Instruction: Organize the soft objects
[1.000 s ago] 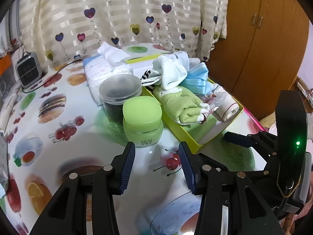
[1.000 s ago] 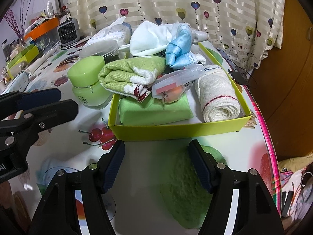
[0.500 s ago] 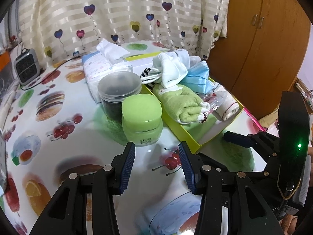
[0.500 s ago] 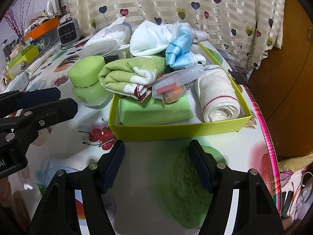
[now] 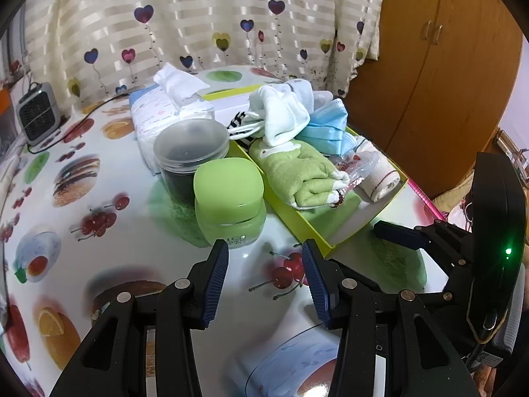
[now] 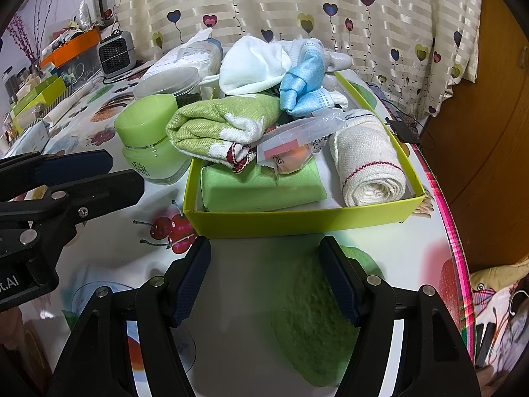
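Nothing has really moved since a second ago: both grippers hang in the same spots and the pile looks the same.

The left gripper (image 5: 264,274) sits low in the middle of its view, jaws spread apart with nothing between them. The right gripper (image 6: 264,274) is low in the middle of its view too, spread wide and empty, just in front of the yellow box (image 6: 297,220).

The soft things are in the box on the counter (image 6: 251,297). A green towel (image 6: 218,122) lies on top of a flat green cloth (image 6: 258,188). A rolled white towel (image 6: 367,162) lies at the right side. A white cloth (image 6: 254,63) and a blue mask (image 6: 304,79) are heaped at the back, and a small plastic bag (image 6: 297,145) rests in the middle.

What could go wrong? The heap is tall and loose, so pulling one thing could drag another out with it. The mask has strings, and they could catch on a cloth. The green jar (image 5: 228,201) stands just left of the box, touching it or nearly so, and a bump from the left gripper could knock it over. The box is light, so a push could slide it toward the counter edge on the right.
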Tool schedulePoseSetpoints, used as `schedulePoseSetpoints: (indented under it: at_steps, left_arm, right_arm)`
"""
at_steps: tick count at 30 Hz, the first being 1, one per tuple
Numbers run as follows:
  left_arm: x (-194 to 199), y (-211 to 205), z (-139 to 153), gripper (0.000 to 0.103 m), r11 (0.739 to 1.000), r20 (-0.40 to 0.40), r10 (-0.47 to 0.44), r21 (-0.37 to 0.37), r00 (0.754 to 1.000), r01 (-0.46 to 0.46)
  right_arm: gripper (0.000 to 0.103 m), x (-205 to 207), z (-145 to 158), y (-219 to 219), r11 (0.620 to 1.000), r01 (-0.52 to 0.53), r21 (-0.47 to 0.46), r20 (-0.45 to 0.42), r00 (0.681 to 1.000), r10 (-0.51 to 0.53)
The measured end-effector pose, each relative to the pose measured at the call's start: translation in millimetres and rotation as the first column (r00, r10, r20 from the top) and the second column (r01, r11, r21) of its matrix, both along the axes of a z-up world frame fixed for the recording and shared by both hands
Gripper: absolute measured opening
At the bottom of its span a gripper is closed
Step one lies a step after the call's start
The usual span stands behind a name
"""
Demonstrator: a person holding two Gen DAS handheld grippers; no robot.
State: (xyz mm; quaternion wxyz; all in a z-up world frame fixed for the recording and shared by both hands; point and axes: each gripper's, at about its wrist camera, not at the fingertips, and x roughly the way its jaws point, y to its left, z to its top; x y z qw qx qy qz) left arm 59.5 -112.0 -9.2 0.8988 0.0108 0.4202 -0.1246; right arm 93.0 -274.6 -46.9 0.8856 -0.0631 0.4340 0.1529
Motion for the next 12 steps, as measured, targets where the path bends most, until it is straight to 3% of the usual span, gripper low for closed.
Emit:
schedulePoseSetpoints:
  at_steps: [12]
  left_arm:
    - [0.9, -4.3, -2.9, 0.045, 1.0, -0.007, -0.026, 0.012, 1.0, 0.027]
  right_arm:
    - [0.069, 0.0, 0.0, 0.1, 1.0, 0.0, 0.0, 0.0, 1.0, 0.0]
